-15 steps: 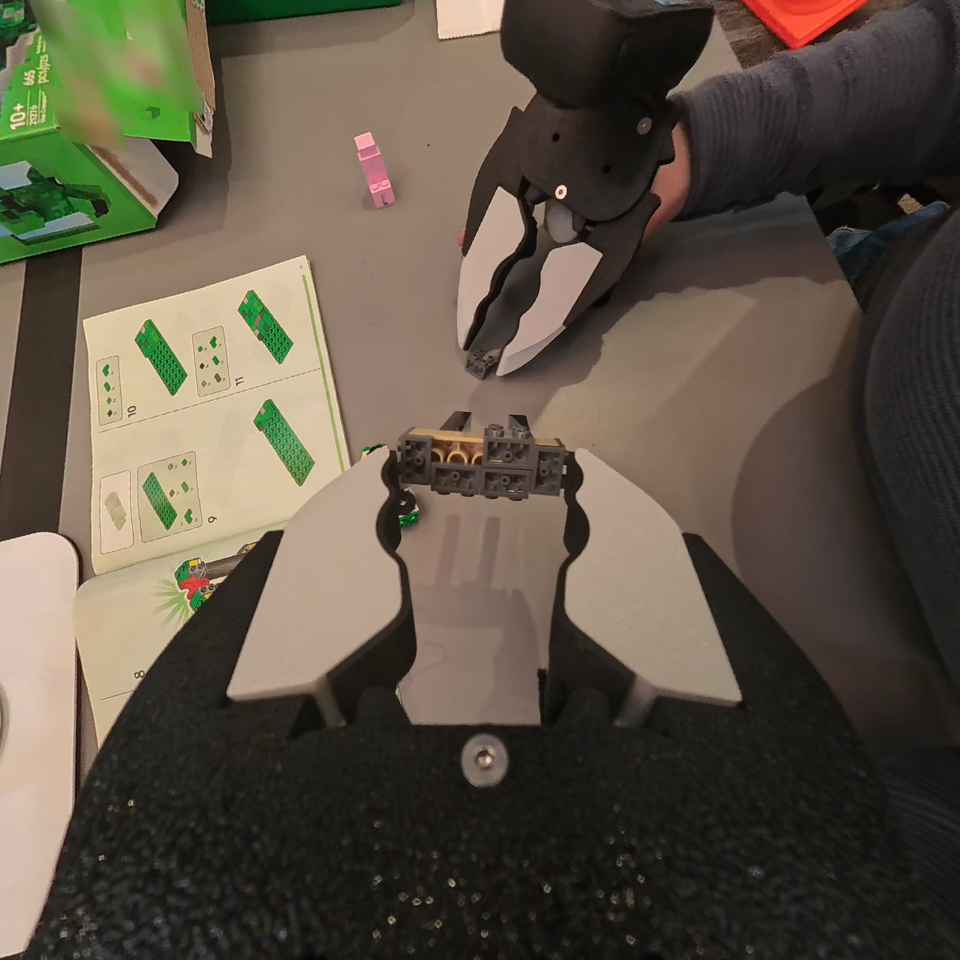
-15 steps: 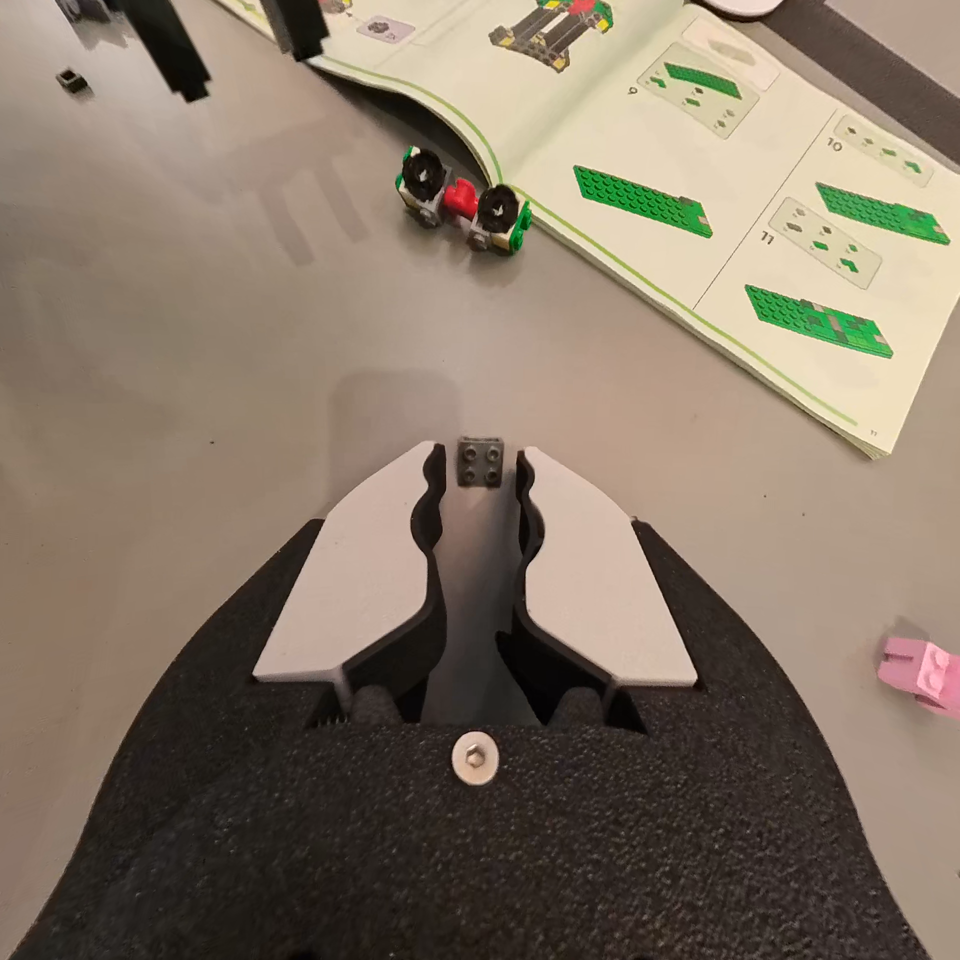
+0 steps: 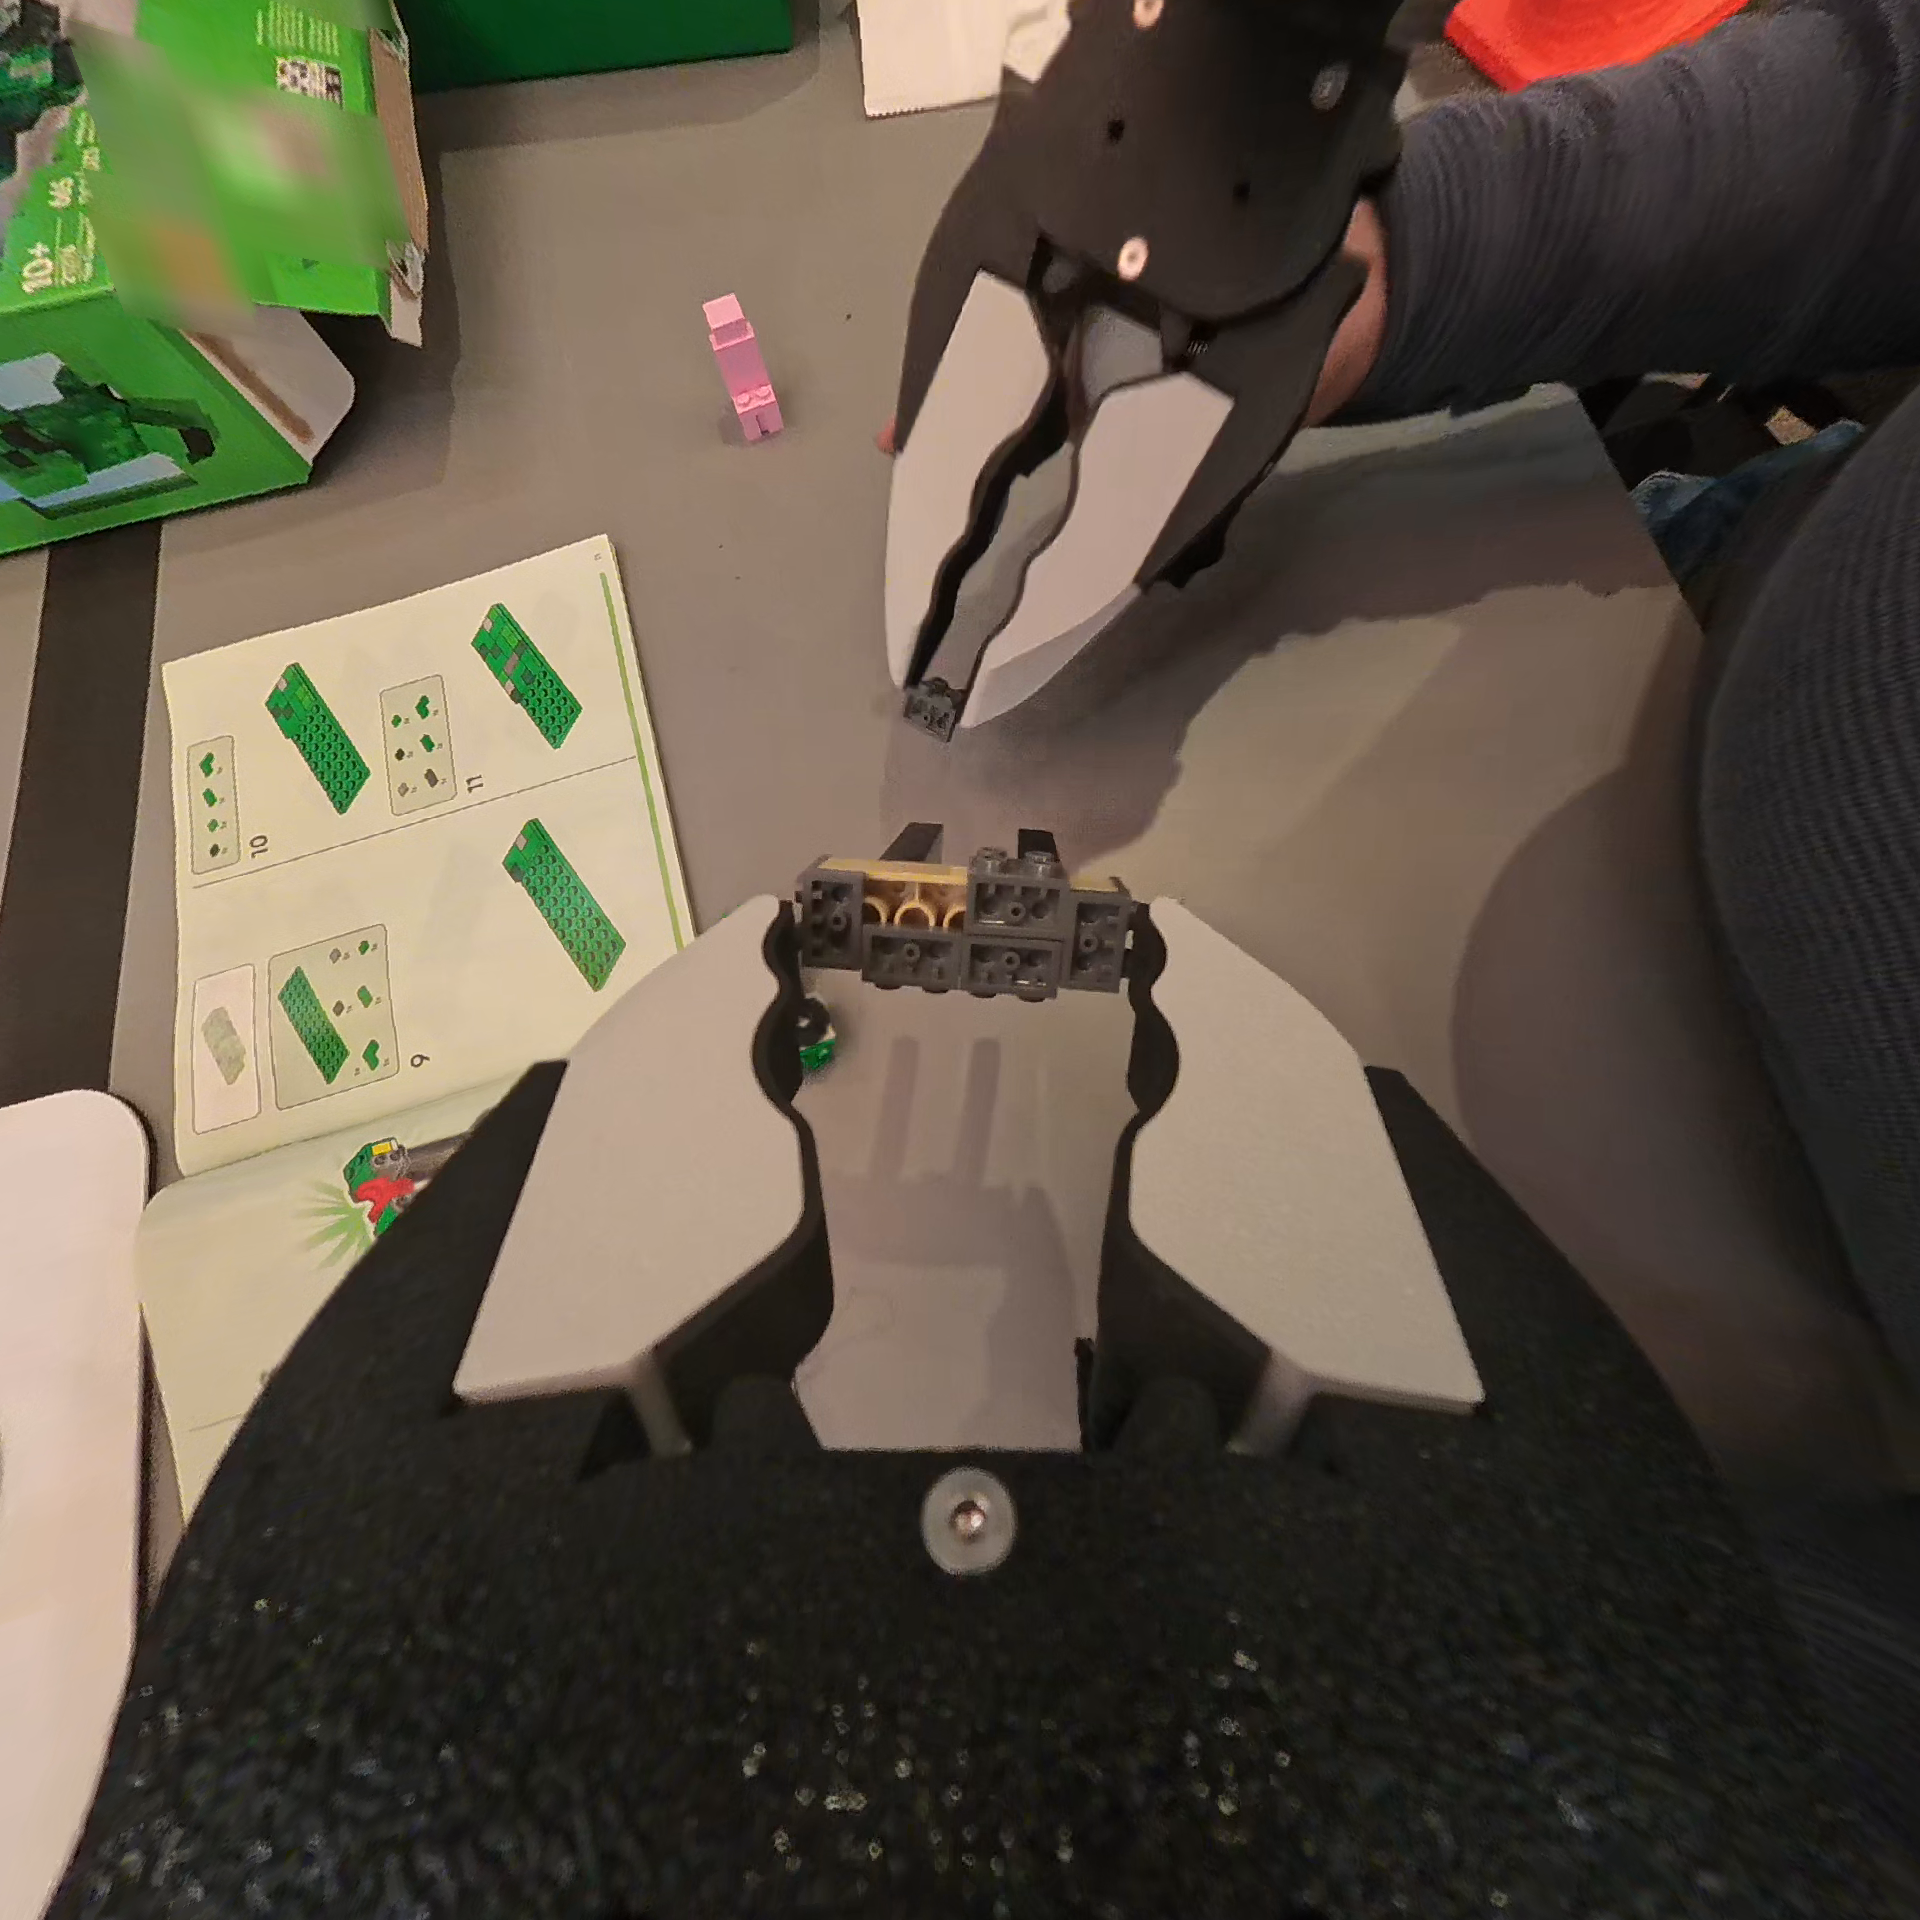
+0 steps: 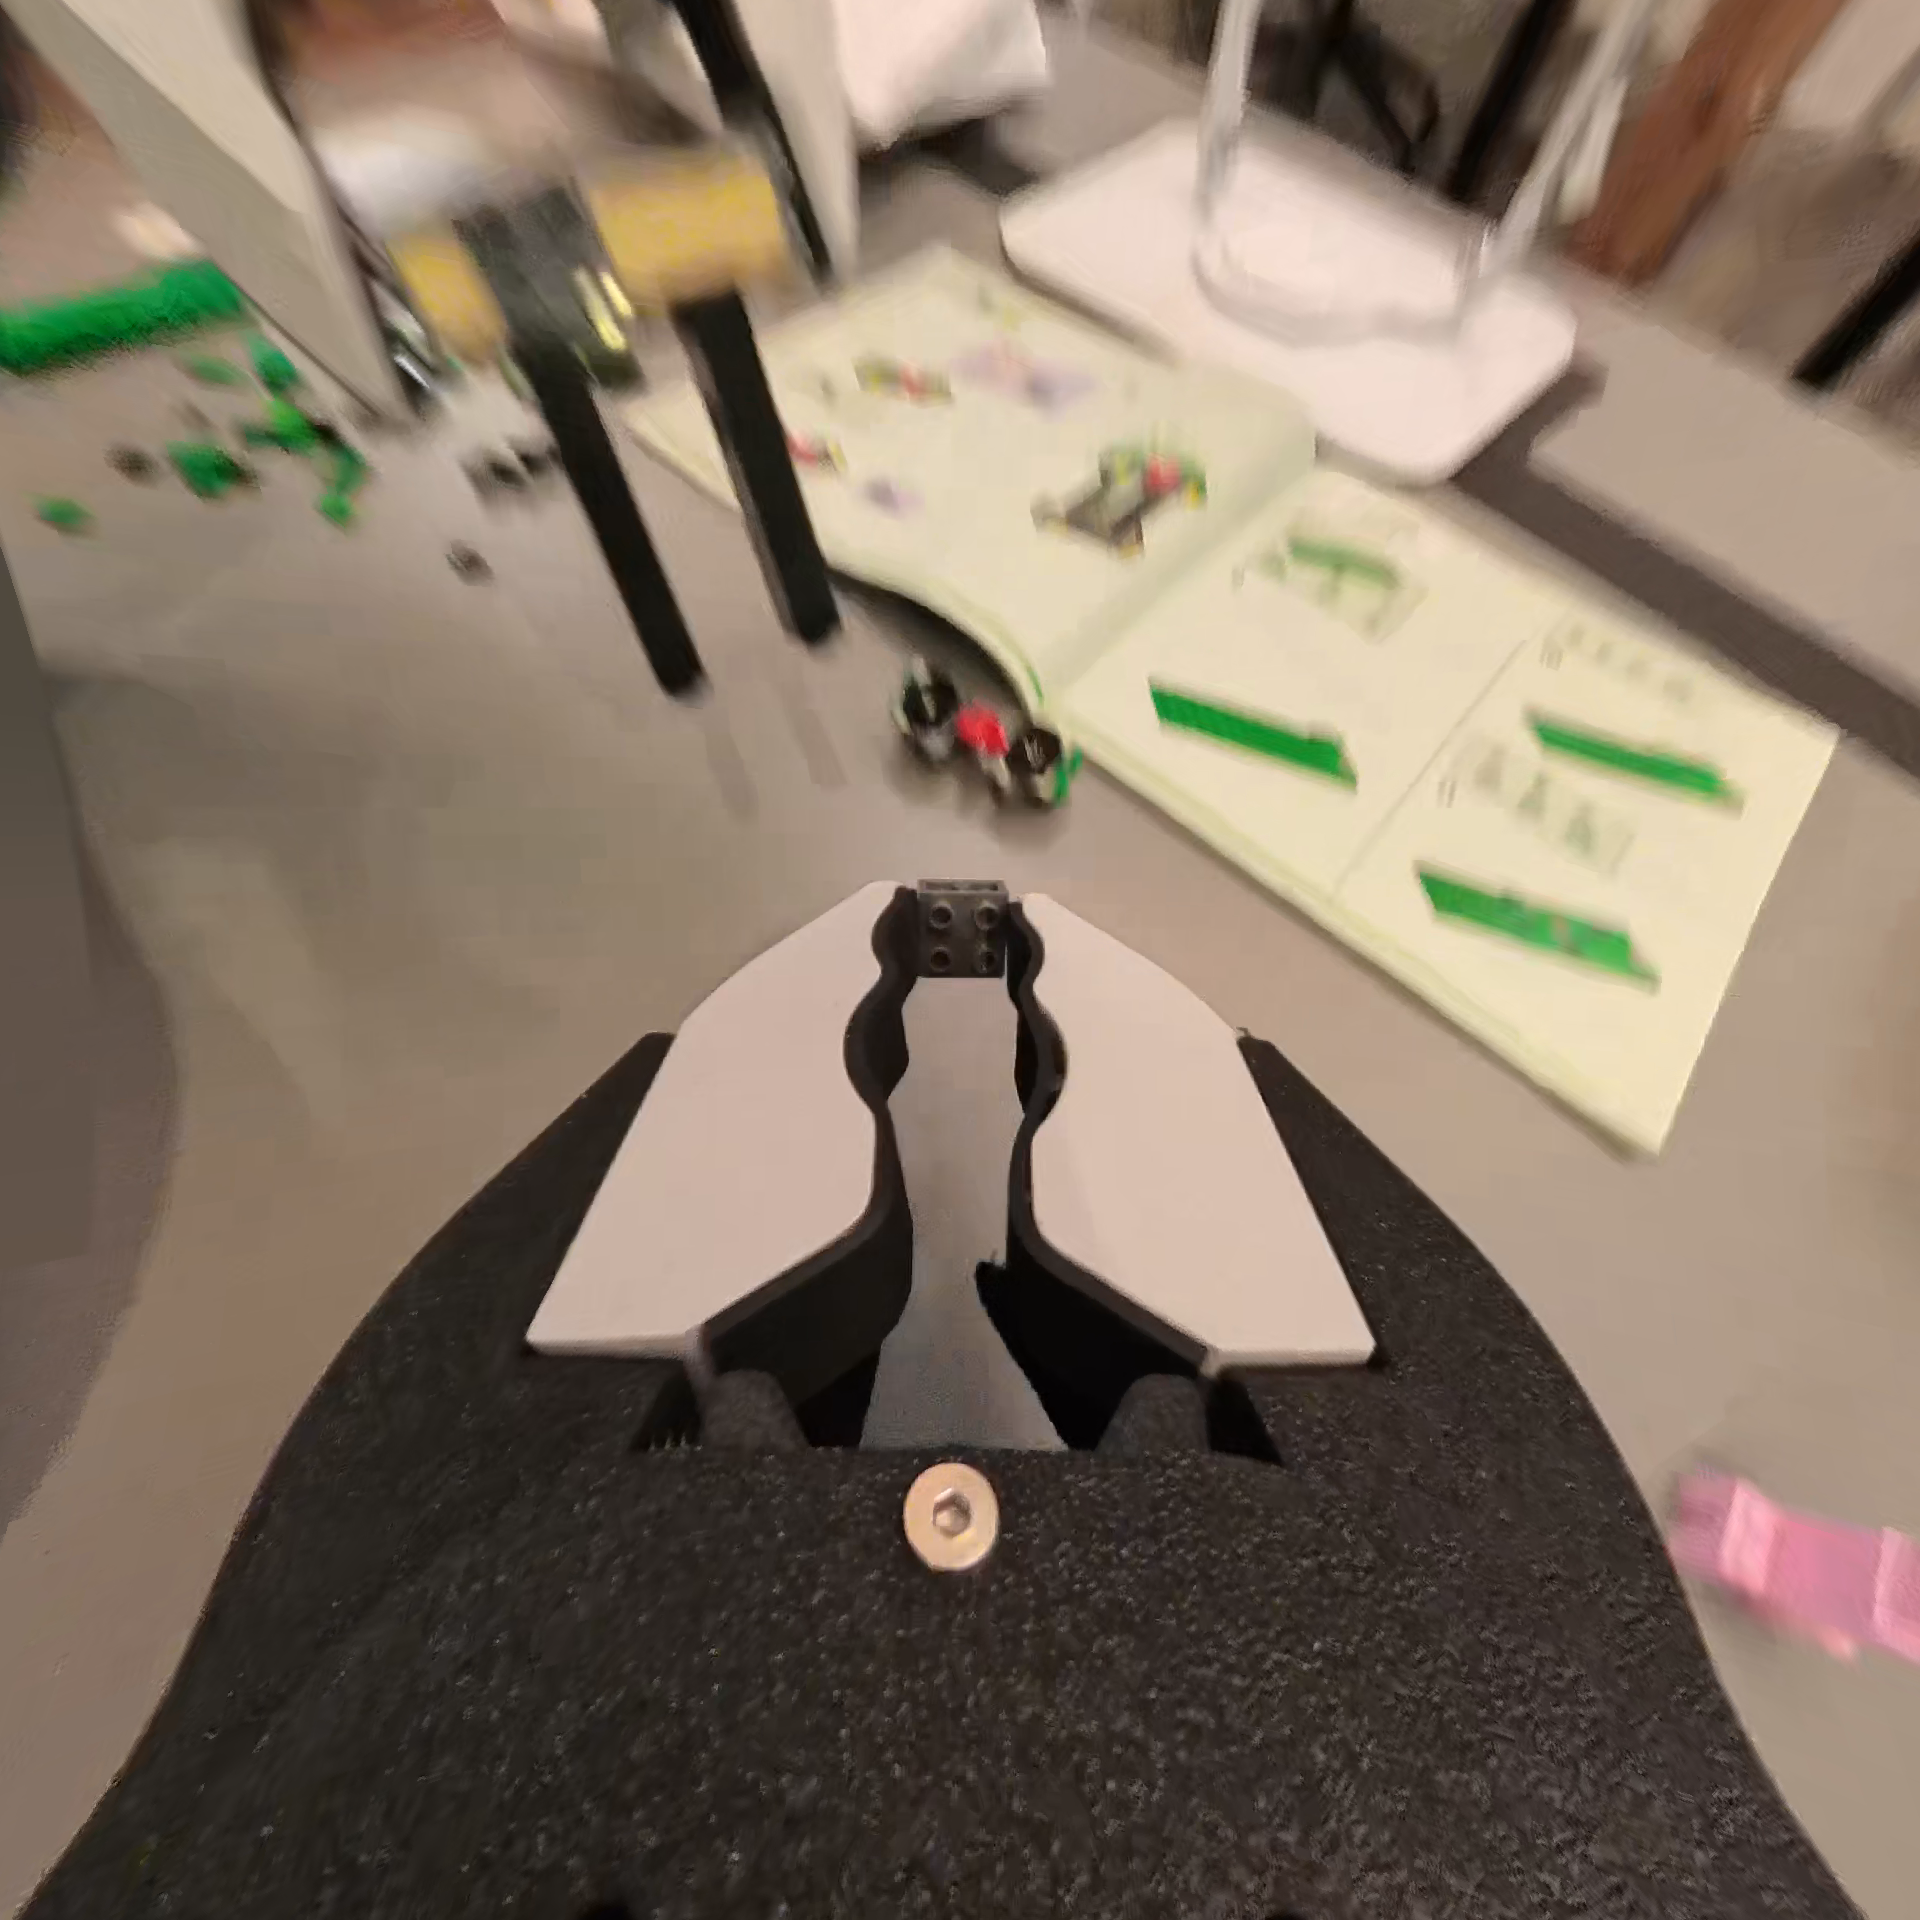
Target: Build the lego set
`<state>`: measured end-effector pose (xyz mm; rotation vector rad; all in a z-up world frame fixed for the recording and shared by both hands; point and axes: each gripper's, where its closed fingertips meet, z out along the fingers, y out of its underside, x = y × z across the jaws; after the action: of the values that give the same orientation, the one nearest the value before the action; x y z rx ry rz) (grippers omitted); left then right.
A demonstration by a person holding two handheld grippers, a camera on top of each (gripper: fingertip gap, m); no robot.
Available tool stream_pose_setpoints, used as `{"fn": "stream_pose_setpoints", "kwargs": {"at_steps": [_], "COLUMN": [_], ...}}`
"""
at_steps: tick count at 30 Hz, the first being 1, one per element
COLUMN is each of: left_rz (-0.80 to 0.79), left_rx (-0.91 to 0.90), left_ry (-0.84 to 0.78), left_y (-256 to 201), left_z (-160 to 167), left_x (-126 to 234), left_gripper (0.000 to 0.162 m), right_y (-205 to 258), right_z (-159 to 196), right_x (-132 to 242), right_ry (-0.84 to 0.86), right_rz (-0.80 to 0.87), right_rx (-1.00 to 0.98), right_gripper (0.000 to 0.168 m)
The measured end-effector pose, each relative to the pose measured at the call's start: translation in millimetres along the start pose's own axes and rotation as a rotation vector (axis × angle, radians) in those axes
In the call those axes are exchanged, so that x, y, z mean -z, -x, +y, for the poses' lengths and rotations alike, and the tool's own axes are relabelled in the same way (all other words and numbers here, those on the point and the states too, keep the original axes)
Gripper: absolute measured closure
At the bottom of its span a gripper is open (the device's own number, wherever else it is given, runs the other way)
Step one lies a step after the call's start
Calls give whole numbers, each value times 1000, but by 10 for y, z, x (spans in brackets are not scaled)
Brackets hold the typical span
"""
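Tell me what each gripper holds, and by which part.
Left gripper clamps the grey-and-tan assembly by its two ends. Right gripper pinches a small dark grey brick by two opposite sides, at its fingertips.

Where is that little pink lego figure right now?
The pink figure stands upright on the grey table in the left wrist view, between the green box and the right gripper.

We see a smooth grey table (image 3: pixel 1351 831) with a darker strip (image 3: pixel 78 790) near its left edge, a white flat stand base (image 4: pixel 1288 312) at the far edge, and behind it, blurred, dark thin furniture legs (image 4: pixel 1382 94) and something of brown wood (image 4: pixel 1704 135).
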<state>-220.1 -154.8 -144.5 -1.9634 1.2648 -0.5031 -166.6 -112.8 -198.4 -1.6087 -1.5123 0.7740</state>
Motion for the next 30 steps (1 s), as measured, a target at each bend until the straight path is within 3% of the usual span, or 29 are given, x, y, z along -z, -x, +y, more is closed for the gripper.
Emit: {"fn": "stream_pose_setpoints", "kwargs": {"at_steps": [4, 9, 14, 23, 30], "left_rz": [25, 48, 58, -52, -53], "left_rx": [-22, -39, -63, -52, 12], "left_ry": [-37, -52, -119, -349, -406], "left_y": [-59, -112, -143, -17, 29], "left_z": [-81, -131, -248, -575, -600], "left_x": [12, 1, 35, 352, 477], "left_gripper": [101, 101, 101, 101, 101], "right_y": [254, 427, 413, 382, 343], "right_z": [-630, -969, -1053, -1576, -1599], "right_x": [200, 322, 270, 335, 254], "right_ry": [-201, -240, -96, 56, 200], "right_rz": [-108, -176, -201, -352, -342], "right_rx": [82, 153, 200, 383, 424], "right_gripper": [152, 153, 152, 153, 152]}}
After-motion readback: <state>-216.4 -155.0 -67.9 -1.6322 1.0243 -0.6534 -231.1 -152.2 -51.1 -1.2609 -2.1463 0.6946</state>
